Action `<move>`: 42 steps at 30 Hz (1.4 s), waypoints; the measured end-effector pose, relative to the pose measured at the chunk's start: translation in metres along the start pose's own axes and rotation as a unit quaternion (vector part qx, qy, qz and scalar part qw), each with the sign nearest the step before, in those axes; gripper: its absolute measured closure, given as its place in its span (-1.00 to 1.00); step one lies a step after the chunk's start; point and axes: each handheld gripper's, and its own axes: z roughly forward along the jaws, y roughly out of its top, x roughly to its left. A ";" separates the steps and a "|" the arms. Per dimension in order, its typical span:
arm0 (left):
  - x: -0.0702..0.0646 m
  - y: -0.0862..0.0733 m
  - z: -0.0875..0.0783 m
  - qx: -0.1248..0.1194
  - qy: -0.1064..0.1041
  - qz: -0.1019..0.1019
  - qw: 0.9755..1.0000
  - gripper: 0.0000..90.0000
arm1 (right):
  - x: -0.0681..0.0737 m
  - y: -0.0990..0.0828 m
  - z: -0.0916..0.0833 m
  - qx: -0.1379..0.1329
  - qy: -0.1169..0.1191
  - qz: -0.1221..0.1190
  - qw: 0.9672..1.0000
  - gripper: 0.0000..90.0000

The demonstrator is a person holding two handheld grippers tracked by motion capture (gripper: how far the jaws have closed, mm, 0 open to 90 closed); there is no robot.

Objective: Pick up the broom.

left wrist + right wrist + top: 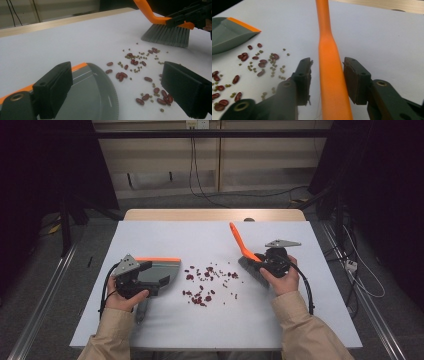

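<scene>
On the left of the white table [165,330], the left gripper [150,279] sits over a grey dustpan [162,270] with an orange edge, which lies flat with its open lip facing the middle of the table. In the left gripper view the two black jaws stand wide apart, one over the dustpan [95,95] and the other over the scattered beans [140,72], and neither pad presses on anything; whether some other part of the gripper bears on the pan's handle cannot be told.

Between the two tools lies the spill: dark red kidney beans [202,285] mixed with small green ones, loose on the table just beyond the dustpan's lip and near the brush bristles.

On the right, the right gripper [265,262] is at a hand brush [245,251] with an orange handle that slants up and away, its grey bristles [166,36] resting on the table. In the right gripper view the orange handle [332,75] runs between the jaws, which stand narrowly parted with a slim gap on each side, so the pads do not clamp it
</scene>
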 end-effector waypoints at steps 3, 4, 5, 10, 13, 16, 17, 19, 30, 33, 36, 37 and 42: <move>0.000 0.000 0.000 -0.001 0.000 -0.001 1.000 -0.77 | 0.000 -0.002 -0.004 -0.014 -0.003 0.002 1.000 0.50; 0.000 0.000 0.000 -0.001 0.000 -0.001 1.000 -0.77 | -0.001 -0.004 -0.004 -0.006 -0.002 0.001 1.000 0.51; 0.000 0.000 0.000 -0.001 0.000 -0.001 1.000 -0.77 | -0.001 -0.005 -0.003 -0.002 -0.001 -0.001 1.000 0.52; 0.000 0.000 0.000 -0.004 0.001 0.000 1.000 -0.77 | 0.001 -0.010 0.000 -0.004 -0.016 -0.009 1.000 0.57; -0.001 0.000 0.000 -0.003 0.001 -0.001 1.000 -0.77 | 0.004 -0.008 0.000 -0.003 -0.026 -0.008 1.000 0.58; 0.000 0.001 -0.001 -0.005 0.001 0.000 1.000 -0.77 | 0.004 -0.005 0.002 -0.022 -0.041 -0.016 0.999 0.58; 0.000 0.001 -0.001 -0.005 0.001 -0.001 1.000 -0.77 | 0.003 -0.003 0.004 -0.027 -0.047 -0.024 0.998 0.58; 0.001 0.001 -0.001 -0.006 0.002 -0.001 1.000 -0.77 | 0.002 -0.001 0.008 -0.036 -0.050 -0.023 0.998 0.58; 0.002 0.000 -0.002 -0.007 -0.001 0.000 1.000 -0.77 | 0.031 -0.001 0.029 -0.014 -0.079 -0.091 0.993 0.57; 0.001 0.001 -0.002 -0.007 0.000 0.001 1.000 -0.77 | 0.040 -0.003 0.029 -0.021 -0.054 -0.070 0.996 0.57; 0.001 0.001 -0.001 -0.009 0.000 -0.001 1.000 -0.77 | 0.053 -0.006 0.031 -0.022 -0.066 -0.085 0.994 0.57; 0.002 0.001 -0.001 -0.009 0.000 -0.002 1.000 -0.77 | 0.056 -0.007 0.031 -0.023 -0.069 -0.086 0.994 0.57; 0.002 0.001 -0.001 -0.010 0.000 0.000 1.000 -0.77 | 0.066 -0.008 0.033 -0.030 -0.069 -0.073 0.995 0.57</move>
